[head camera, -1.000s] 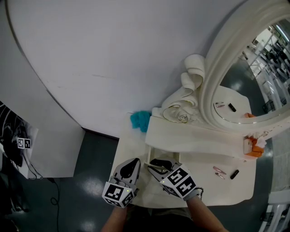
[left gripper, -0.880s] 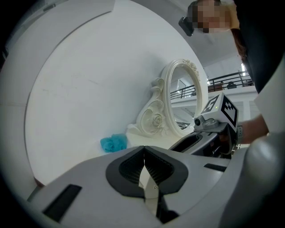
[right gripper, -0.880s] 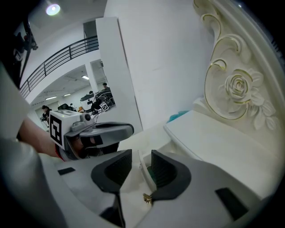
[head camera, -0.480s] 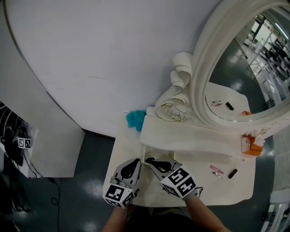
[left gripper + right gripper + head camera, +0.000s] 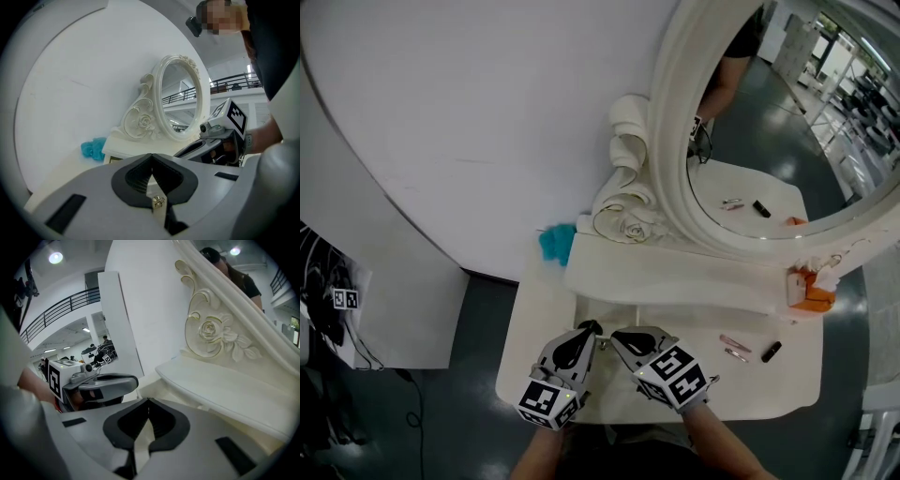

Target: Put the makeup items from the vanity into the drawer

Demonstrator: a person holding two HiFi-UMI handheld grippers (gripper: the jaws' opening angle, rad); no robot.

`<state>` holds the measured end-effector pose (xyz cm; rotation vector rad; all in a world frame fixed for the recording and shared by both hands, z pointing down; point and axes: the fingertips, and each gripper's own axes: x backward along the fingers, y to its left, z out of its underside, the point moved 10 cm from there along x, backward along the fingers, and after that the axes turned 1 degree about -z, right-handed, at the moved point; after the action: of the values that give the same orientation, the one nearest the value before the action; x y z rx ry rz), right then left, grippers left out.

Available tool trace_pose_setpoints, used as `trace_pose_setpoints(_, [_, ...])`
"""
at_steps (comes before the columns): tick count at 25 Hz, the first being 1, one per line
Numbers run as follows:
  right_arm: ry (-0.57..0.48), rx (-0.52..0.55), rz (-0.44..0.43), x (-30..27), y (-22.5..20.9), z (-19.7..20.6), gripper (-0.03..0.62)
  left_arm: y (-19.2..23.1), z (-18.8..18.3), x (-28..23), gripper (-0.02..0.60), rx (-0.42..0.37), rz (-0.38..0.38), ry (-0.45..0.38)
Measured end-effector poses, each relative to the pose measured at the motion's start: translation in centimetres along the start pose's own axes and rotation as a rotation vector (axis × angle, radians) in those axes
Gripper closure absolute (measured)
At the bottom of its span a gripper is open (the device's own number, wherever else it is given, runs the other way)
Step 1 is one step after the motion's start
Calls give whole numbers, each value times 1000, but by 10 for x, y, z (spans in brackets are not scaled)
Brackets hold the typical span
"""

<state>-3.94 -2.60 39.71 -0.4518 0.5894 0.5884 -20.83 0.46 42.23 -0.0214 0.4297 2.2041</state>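
On the white vanity top (image 5: 534, 356) at the right lie two pink clips (image 5: 734, 347) and a small black tube (image 5: 771, 352). Both grippers hover side by side at the front centre, just before the raised shelf (image 5: 666, 277). My left gripper (image 5: 586, 330) (image 5: 151, 159) is shut with nothing in it. The jaws of my right gripper (image 5: 617, 336) (image 5: 148, 401) have just been closing and now meet, with nothing between them. Each gripper shows in the other's view: the right gripper (image 5: 211, 143) and the left gripper (image 5: 101, 383). The drawer fronts under the shelf are hard to make out.
A large oval mirror (image 5: 769, 122) in a carved white frame stands on the shelf. A teal fluffy thing (image 5: 555, 242) sits at the back left, an orange-and-white item (image 5: 806, 291) at the right end. A white wall rises behind; dark floor surrounds the vanity.
The right gripper's jaws, wide apart a second ago, have shut. Both grippers have shifted a little to the left along the shelf front, and the head view has swung, bringing the mirror towards the centre.
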Motion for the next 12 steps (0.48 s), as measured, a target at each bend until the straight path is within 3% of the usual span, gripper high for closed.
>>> trace_pose_setpoints(12, [-36,-71,40,44,-24,33,571,-47,6,-32,568,-35,86,34])
